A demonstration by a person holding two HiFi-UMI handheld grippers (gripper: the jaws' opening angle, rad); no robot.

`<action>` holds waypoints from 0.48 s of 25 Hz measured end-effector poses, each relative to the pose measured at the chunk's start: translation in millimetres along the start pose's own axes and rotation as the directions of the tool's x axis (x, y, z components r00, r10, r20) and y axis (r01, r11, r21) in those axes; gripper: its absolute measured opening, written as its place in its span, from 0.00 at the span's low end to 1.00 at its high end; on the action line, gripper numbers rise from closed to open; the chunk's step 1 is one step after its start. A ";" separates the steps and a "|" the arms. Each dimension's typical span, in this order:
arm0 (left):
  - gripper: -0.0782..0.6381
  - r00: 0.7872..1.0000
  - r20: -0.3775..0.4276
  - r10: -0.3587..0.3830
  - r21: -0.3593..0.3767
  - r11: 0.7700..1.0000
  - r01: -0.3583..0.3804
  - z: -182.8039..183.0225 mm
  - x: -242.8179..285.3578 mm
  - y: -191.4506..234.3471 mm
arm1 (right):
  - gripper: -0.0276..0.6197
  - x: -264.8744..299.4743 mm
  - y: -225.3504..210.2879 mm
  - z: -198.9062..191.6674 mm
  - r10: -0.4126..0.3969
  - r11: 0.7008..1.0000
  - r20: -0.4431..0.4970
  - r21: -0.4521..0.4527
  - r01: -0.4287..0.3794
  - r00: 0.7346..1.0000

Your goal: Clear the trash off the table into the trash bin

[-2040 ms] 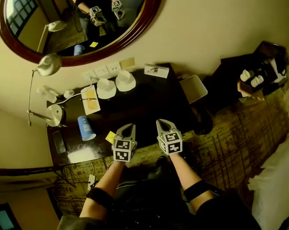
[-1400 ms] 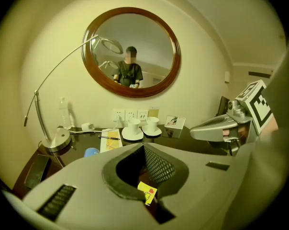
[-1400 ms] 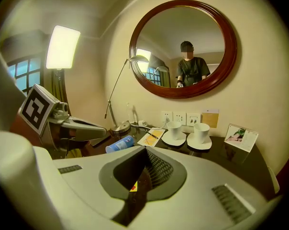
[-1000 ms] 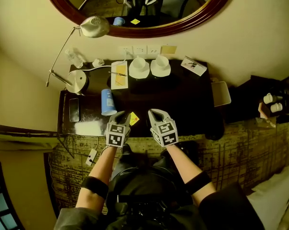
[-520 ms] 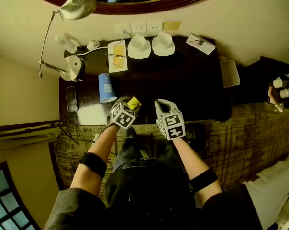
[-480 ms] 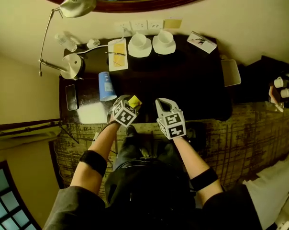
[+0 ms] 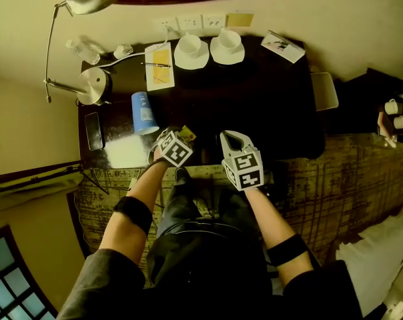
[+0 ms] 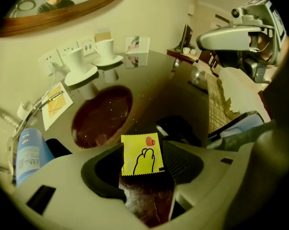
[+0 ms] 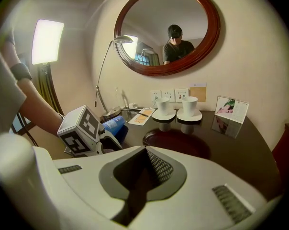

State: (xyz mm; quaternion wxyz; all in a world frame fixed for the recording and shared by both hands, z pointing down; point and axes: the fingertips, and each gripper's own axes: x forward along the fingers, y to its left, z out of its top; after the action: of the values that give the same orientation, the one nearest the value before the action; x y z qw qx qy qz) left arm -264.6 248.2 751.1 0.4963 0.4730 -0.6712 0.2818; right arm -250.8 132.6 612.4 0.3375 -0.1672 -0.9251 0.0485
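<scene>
The blue cup (image 8: pixel 29 152) reads "233", rest illegible.

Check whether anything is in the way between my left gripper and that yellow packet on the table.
Nothing visible is. The left gripper has just been opening its jaws, and the yellow packet lies between them on the table, no pad pressing it. The blue cup lies off to the side, clear of the jaws.
</scene>
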 end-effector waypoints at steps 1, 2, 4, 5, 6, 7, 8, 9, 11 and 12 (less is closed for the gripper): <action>0.46 1.000 0.000 -0.003 -0.004 1.000 0.003 -1.5 3.5 -1.0 | 0.04 -0.5 -0.3 -2.2 -0.002 1.000 -0.003 0.003 0.002 1.000; 0.46 1.000 0.000 -0.012 -0.010 1.000 0.012 -3.0 7.6 -2.9 | 0.04 -1.1 -0.6 -4.1 -0.003 1.000 -0.005 0.006 0.003 1.000; 0.43 1.000 -0.002 -0.023 -0.018 1.000 0.023 -5.3 12.6 -5.3 | 0.04 -2.3 -0.8 -6.9 -0.006 1.000 -0.007 0.013 0.006 1.000; 0.42 1.000 -0.002 -0.022 -0.024 0.999 0.022 -6.1 13.9 -5.6 | 0.04 -2.9 -0.8 -8.1 -0.007 1.000 -0.007 0.016 0.007 1.000; 0.42 1.000 0.000 -0.021 -0.031 0.999 0.021 -6.5 14.8 -5.5 | 0.04 -3.4 -0.8 -9.3 -0.008 1.000 -0.008 0.017 0.008 1.000; 0.42 1.000 0.003 -0.019 -0.040 0.999 0.020 -6.5 15.1 -5.4 | 0.04 -3.8 -0.8 -10.6 -0.008 1.000 -0.009 0.017 0.008 1.000; 0.41 1.000 0.005 -0.018 -0.047 0.999 0.019 -6.1 14.8 -5.1 | 0.04 -4.1 -1.0 -12.0 -0.009 1.000 -0.010 0.016 0.009 1.000; 0.37 1.000 0.006 -0.014 -0.052 0.999 0.014 -5.4 13.9 -3.9 | 0.04 -4.0 -1.3 -13.5 -0.010 1.000 -0.012 0.016 0.010 1.000; 0.30 1.000 0.003 0.013 -0.056 0.998 -0.013 -4.2 10.1 2.3 | 0.04 -3.0 -1.6 -15.9 -0.012 1.000 -0.016 0.016 0.012 1.000; 0.27 1.000 0.002 0.023 -0.060 0.998 -0.023 -4.0 8.7 5.4 | 0.04 -2.3 -1.5 -16.5 -0.012 1.000 -0.017 0.017 0.012 1.000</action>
State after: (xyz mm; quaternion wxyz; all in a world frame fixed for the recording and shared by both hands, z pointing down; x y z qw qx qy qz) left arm -268.5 250.6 761.1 0.5059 0.4506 -0.6855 0.2666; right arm -239.0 130.0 624.0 0.3471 -0.1591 -0.9227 0.0527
